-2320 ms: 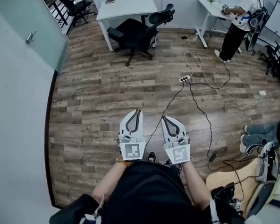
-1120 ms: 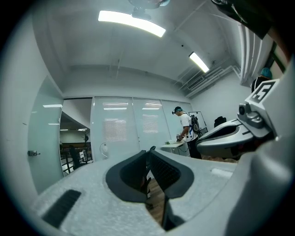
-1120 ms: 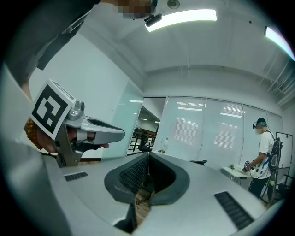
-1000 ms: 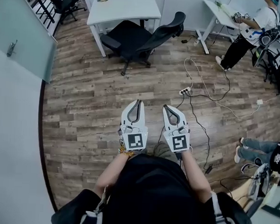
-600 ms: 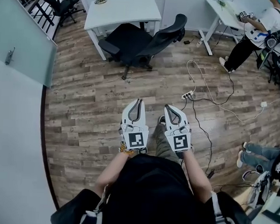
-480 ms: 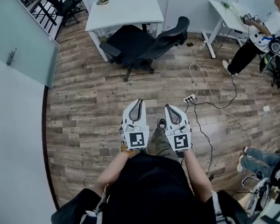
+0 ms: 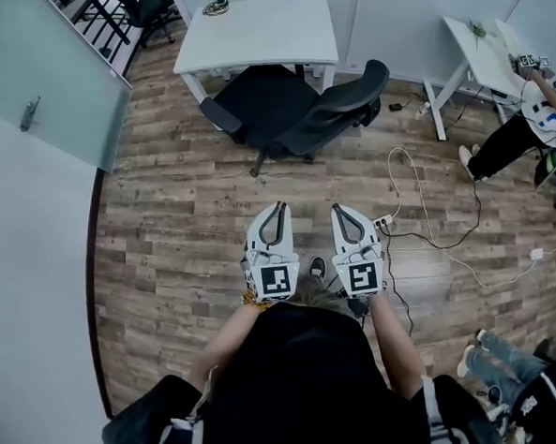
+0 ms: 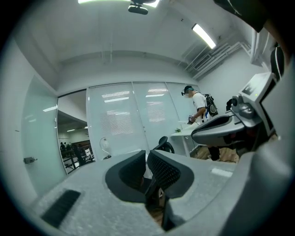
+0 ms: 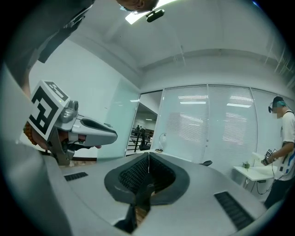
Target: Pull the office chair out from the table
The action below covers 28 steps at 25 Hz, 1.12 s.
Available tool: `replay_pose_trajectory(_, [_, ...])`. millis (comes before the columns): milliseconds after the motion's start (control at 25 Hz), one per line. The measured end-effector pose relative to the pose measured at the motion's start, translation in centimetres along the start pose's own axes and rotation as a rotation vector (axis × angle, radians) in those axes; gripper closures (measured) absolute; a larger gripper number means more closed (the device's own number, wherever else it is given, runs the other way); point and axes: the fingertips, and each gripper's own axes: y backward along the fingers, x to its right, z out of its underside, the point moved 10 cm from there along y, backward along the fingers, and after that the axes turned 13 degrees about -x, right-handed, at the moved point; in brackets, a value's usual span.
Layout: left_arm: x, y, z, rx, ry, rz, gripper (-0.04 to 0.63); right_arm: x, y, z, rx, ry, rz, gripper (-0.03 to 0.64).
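Bright even ceiling strip light point(image 8: 203, 36); strong fisheye bending at edges; sharp focus.

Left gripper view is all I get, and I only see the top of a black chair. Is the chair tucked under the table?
Observer: Nearly. The head view shows the office chair with its seat at the white table edge, backrest on our side.
Operator: Are my claws close to it?
Observer: No. A stretch of wood floor lies between the chair and both the left claw and the right claw.
Operator: Anything to trip on?
Observer: Yes, a power strip lies on the floor, just right of the right claw in that view.
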Motion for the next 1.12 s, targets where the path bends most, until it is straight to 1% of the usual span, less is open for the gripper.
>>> replay_pose_trajectory(120, [1.2,-2.5,-0.6,-0.029,-0.006,-0.019,0.554,3.2,-1.8,0.8,-0.01,0.012,-0.025,0.609])
replay_pose_trajectory(240, [1.9,-5.0,-0.3,-0.031,-0.018,-0.017,0.554,5.7,-4.0,1.7,-0.024,0.038,-0.041,0.61])
replay_pose_trajectory(360, [1.8,-7.0,-0.3,-0.047,-0.026,-0.017,0.552,7.8,-6.0,2.3,-0.047,0.065,-0.053,0.609])
replay_pose_trajectory(480, [1.3,-9.6,0.2,-0.071,-0.014,-0.011,0.541,10.1,-8.3,2.6,-0.083,0.103,-0.058,0.609])
replay_pose_trajectory(560, [1.0,-11.3,0.8,-0.09,-0.011,0.001,0.528,11.5,-9.9,2.7,-0.101,0.16,-0.054,0.609])
replay_pose_trajectory(680, [0.8,-13.8,1.5,-0.115,-0.031,0.024,0.503,13.7,-11.6,3.0,-0.124,0.312,-0.045,0.609])
replay_pose_trajectory(800, [1.6,-16.7,1.9,-0.167,-0.07,0.038,0.47,18.3,-13.1,4.4,-0.171,0.43,-0.061,0.609])
replay_pose_trajectory(880, [2.3,-17.9,2.2,-0.217,-0.097,0.04,0.442,22.0,-14.1,5.7,-0.215,0.467,-0.089,0.609])
replay_pose_trajectory(1000, [3.0,-20.3,3.0,-0.293,-0.126,-0.004,0.432,28.0,-16.7,7.8,-0.264,0.529,-0.127,0.604])
replay_pose_trajectory(1080, [3.9,-22.0,3.4,-0.343,-0.117,-0.036,0.423,31.6,-19.1,8.9,-0.297,0.605,-0.162,0.591])
replay_pose_trajectory(1120, [4.4,-22.6,3.7,-0.365,-0.114,-0.047,0.422,33.1,-20.3,9.4,-0.313,0.648,-0.184,0.573])
